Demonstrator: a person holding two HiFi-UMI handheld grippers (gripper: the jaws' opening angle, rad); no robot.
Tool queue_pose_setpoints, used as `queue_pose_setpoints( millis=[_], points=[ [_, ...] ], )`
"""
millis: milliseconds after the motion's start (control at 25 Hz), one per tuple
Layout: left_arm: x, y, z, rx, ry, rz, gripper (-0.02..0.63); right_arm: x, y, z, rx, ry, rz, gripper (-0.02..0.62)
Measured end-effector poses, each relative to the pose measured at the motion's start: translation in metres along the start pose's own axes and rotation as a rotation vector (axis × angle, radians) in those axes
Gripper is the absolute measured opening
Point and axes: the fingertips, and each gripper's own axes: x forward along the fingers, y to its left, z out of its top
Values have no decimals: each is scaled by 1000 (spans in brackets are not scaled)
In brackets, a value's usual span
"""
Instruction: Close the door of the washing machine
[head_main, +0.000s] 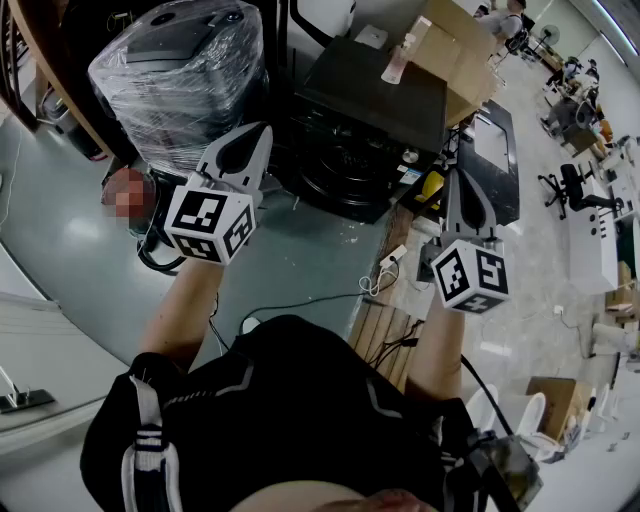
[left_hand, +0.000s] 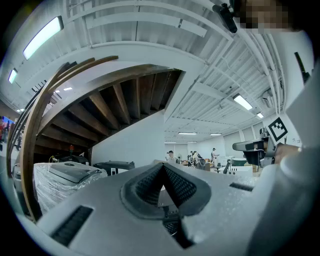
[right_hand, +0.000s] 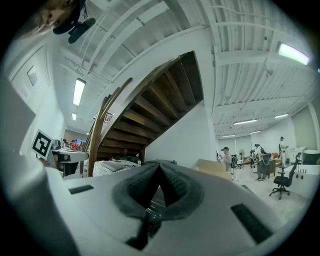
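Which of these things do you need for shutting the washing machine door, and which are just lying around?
For the job:
- washing machine
- its open door
- left gripper and right gripper, both shut and empty

Just lying about:
- plastic-wrapped machine
- cardboard boxes
- power strip
- wooden pallet
- office chair

A plastic-wrapped appliance (head_main: 175, 75) stands left of cardboard boxes (head_main: 455, 50); a black office chair (head_main: 575, 185) sits far right.

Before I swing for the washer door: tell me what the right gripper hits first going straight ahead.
Likely the black washing machine, showing just above the shut tips of the right gripper; depth unclear.
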Motion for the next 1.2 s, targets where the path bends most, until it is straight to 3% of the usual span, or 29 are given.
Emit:
queue_pose_setpoints(
  millis=[640,880,1080,1200],
  points=[
    [17,-18,-4,25,17,-3,3,0,-19,0,-3,5,58,6],
    [25,-27,-17,53,54,34,3,1,-49,-16,37,1,86,6],
    [27,-42,-27,87,106,55,3,4,-68,-26,36,15,168,15],
    [30,-32,-31,87,131,73,3,19,-72,-40,98,23,182,23]
  ],
)
